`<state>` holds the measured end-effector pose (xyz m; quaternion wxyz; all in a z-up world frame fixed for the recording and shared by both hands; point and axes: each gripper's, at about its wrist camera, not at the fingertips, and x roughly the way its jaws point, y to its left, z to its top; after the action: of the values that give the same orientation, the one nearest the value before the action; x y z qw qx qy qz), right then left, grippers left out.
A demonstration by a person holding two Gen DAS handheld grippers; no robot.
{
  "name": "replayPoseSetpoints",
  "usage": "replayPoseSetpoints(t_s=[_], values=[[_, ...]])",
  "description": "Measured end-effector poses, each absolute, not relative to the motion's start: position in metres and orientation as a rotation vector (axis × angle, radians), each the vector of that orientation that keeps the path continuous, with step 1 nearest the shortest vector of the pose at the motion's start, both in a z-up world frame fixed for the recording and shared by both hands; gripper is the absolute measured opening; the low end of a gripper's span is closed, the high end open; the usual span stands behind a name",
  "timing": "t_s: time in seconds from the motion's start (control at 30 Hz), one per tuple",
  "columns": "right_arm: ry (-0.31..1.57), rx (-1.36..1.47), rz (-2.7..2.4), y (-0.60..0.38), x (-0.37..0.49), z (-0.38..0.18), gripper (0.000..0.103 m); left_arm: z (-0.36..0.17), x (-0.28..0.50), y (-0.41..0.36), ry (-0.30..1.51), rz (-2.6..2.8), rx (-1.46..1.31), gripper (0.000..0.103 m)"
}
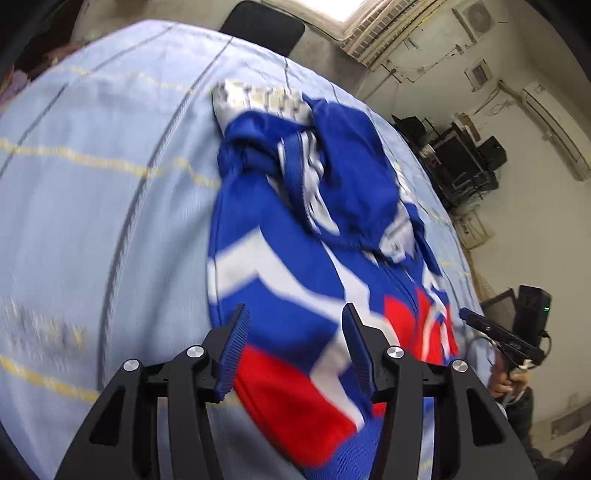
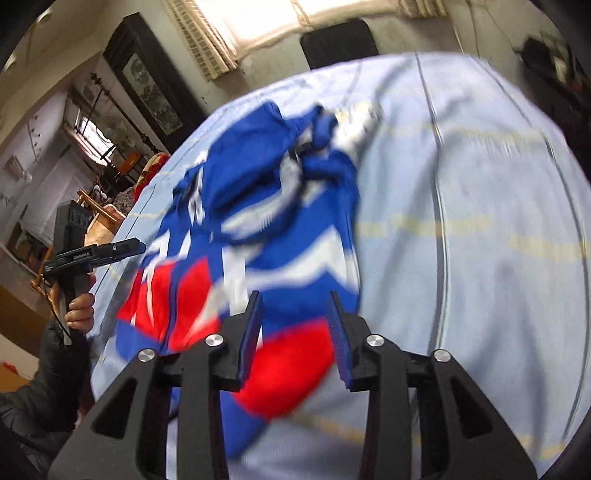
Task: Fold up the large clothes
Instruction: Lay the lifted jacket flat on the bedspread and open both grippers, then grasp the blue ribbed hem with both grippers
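Observation:
A blue jacket (image 1: 303, 229) with white chevrons and red panels lies crumpled on the bed, its top bunched into a heap at the far end. My left gripper (image 1: 294, 308) hovers over the near red-and-blue hem; its jaws stand apart with only cloth below them and nothing pinched. In the right wrist view the same jacket (image 2: 280, 206) is motion-blurred. My right gripper (image 2: 293, 295) hangs over its near red corner, jaws apart, pads not pressing on the cloth. Each view also shows the other gripper at the jacket's far side edge, the right gripper (image 1: 466, 314) and the left gripper (image 2: 140, 244).
A light blue bedsheet (image 1: 92, 206) with grey and yellow stripes covers the bed on all sides of the jacket. A black chair back (image 1: 264, 26) stands beyond the far edge. A hand (image 2: 79, 308) in a dark sleeve holds the left tool. Dark equipment (image 1: 461, 162) stands by the wall.

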<state>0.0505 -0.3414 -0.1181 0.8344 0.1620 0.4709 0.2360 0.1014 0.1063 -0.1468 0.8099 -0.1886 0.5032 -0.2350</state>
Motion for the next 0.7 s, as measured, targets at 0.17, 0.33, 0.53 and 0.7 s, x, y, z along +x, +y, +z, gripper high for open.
replayPoseSetpoints(t_s=[0.17,0.33,0.53,0.7], values=[[0.999,0.445,0.525,-0.354,0.021,-0.127,0.039,-0.155,0.072,0.100,1.103,-0.569,-0.420,0.054],[1.023,0.489,0.511,-0.354,0.015,-0.139,0.040,-0.160,0.054,0.090,1.105,-0.597,-0.415,0.054],[0.997,0.560,0.508,-0.356,0.019,-0.142,0.040,-0.161,0.051,0.083,1.107,-0.597,-0.416,0.054],[1.054,0.584,0.491,-0.351,0.030,-0.149,0.040,-0.160,0.051,0.072,1.130,-0.656,-0.426,0.054]])
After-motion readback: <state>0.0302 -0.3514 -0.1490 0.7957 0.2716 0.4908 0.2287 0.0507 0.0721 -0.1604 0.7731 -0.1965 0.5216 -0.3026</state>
